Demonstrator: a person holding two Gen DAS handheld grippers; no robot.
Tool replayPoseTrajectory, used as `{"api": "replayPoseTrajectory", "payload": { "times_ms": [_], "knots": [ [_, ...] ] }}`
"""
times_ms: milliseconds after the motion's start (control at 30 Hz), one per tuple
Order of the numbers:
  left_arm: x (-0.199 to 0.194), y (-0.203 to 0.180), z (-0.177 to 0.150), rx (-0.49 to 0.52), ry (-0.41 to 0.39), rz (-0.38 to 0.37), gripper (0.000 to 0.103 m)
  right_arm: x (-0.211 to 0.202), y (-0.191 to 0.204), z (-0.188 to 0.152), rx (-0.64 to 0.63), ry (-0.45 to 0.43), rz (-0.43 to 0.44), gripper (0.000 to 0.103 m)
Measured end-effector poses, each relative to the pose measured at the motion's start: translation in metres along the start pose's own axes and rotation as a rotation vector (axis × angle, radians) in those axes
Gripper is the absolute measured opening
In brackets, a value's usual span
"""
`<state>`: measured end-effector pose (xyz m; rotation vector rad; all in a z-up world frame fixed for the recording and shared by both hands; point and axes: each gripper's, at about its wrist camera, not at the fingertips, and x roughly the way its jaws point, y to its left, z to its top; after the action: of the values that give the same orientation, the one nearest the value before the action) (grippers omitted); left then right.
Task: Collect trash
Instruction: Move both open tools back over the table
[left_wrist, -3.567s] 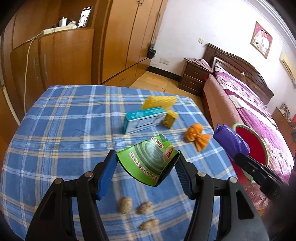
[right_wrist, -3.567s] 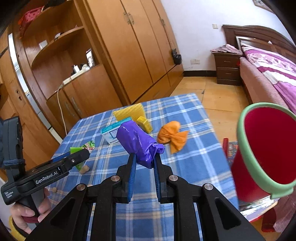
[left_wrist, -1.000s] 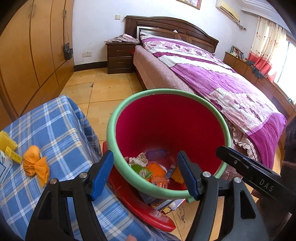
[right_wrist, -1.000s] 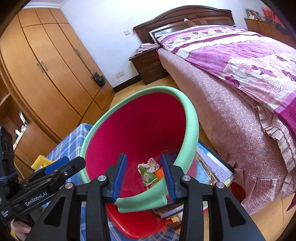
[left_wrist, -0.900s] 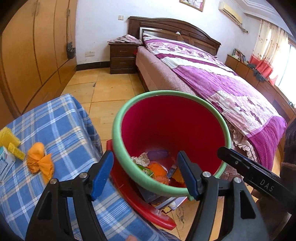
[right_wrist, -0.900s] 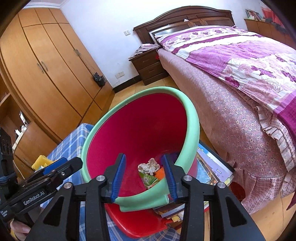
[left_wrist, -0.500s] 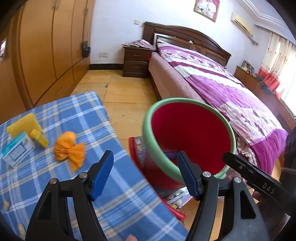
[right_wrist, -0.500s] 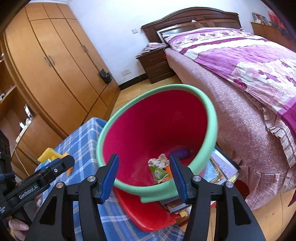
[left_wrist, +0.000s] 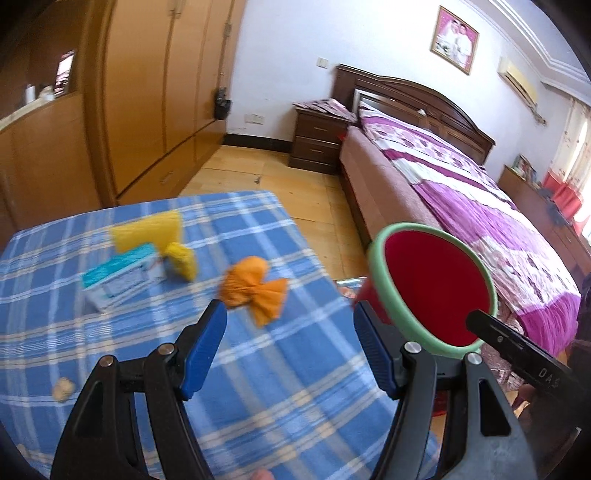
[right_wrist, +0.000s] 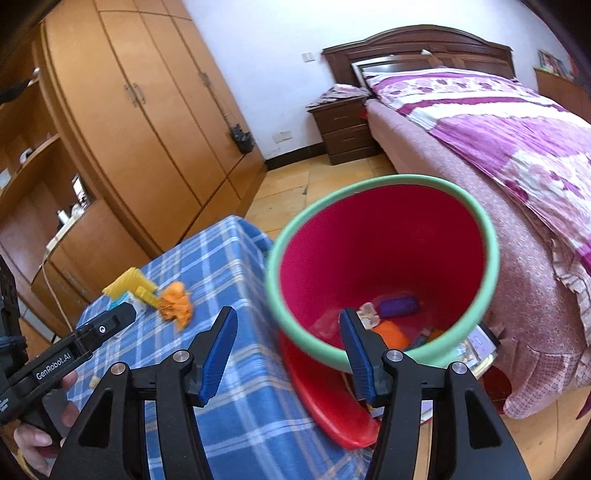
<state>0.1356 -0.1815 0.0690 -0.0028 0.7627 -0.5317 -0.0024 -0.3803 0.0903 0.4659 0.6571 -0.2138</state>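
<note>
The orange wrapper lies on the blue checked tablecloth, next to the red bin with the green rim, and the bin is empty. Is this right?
Not fully. The orange wrapper does lie on the blue checked tablecloth, next to the red bin with the green rim, but the bin is not empty: the right wrist view shows trash at its bottom, including a purple bag.

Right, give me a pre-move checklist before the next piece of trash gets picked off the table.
1. Left claw empty, jaws apart: ok.
2. Right claw empty, jaws apart: ok.
3. Orange wrapper lies free on the checked cloth, just beyond the left claw: ok.
4. Bin beside the table, mouth open, room left above the trash in it: ok.
5. Teal box and yellow pieces lie close together, so a clean single grasp there: cannot tell.
6. Small peanut-like bit near the table edge within reach: cannot tell.
</note>
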Motion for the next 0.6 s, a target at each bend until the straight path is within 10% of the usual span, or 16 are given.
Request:
{"api": "replayPoseTrajectory", "payload": {
  "times_ms": [600],
  "knots": [
    [-0.014, 0.111, 0.009, -0.084, -0.012, 0.182, 0.071, 0.053, 0.098, 0.001, -0.153, 0.091, 0.114, 0.059]
  ]
}}
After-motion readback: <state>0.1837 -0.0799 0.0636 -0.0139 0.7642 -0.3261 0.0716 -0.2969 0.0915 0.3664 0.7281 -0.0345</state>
